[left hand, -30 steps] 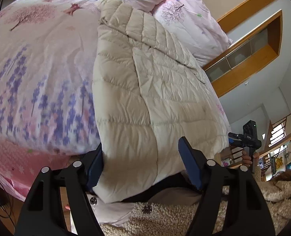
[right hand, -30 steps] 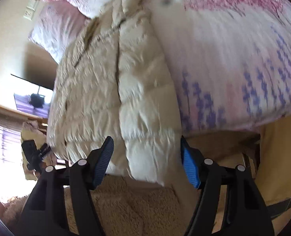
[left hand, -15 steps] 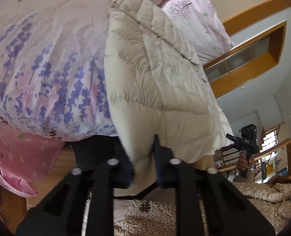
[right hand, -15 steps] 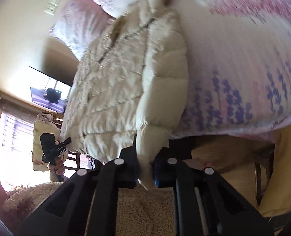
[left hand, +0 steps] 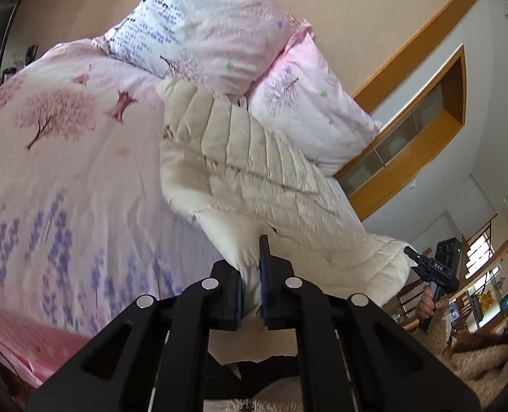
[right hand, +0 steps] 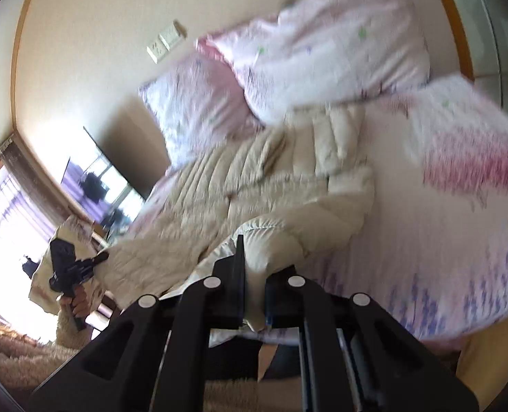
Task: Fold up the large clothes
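One jacket (left hand: 254, 178), two pillows (left hand: 212, 31).

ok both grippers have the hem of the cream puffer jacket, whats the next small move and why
Probably carry the hem toward the pink pillows: the left gripper and right gripper are shut on the cream quilted puffer jacket, whose upper half lies flat on the bedspread.

We see a cream quilted down jacket (left hand: 254, 178) of puffy, faintly shiny cloth, on a duvet (left hand: 65, 171) of smooth matt printed cotton; each tool (left hand: 250, 288) is matt black plastic with bright metal rivets.
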`<state>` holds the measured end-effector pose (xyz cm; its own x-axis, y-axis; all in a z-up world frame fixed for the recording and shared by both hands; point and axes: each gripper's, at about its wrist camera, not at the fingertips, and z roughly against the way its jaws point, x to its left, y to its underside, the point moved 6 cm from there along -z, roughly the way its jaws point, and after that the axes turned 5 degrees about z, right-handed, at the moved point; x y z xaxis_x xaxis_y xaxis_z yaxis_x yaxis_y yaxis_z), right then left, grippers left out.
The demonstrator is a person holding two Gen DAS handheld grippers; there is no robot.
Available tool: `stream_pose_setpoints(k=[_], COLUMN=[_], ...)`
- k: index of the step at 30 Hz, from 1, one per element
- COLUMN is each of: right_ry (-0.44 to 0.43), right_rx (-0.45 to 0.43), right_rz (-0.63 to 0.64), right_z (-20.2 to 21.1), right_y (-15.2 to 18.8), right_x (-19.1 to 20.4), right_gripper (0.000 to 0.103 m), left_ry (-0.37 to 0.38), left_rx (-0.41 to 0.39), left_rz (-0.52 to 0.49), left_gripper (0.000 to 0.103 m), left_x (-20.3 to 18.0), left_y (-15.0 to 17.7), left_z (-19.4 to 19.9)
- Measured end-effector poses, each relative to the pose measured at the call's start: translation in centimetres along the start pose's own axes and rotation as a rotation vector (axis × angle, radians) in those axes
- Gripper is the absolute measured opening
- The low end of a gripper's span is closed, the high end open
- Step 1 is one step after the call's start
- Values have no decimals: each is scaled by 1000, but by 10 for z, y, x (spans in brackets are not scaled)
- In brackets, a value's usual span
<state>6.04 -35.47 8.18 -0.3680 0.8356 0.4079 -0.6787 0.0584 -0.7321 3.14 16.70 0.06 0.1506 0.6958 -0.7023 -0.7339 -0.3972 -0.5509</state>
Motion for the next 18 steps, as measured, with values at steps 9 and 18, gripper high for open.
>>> stream_pose_setpoints(k=[9, 18], right_ry=[198, 420], right_rx=[-228, -418], right_rz=[92, 234], right_z=[0, -34], right_y=[-42, -112], right_x=[8, 22], right_gripper=[9, 9], left_ry=[-72, -95], left_rx=[-111, -205], left_rz=[-24, 37], left_gripper=[6, 6], left_x=[-2, -8], left_y=[-41, -123], left_z=[-10, -38])
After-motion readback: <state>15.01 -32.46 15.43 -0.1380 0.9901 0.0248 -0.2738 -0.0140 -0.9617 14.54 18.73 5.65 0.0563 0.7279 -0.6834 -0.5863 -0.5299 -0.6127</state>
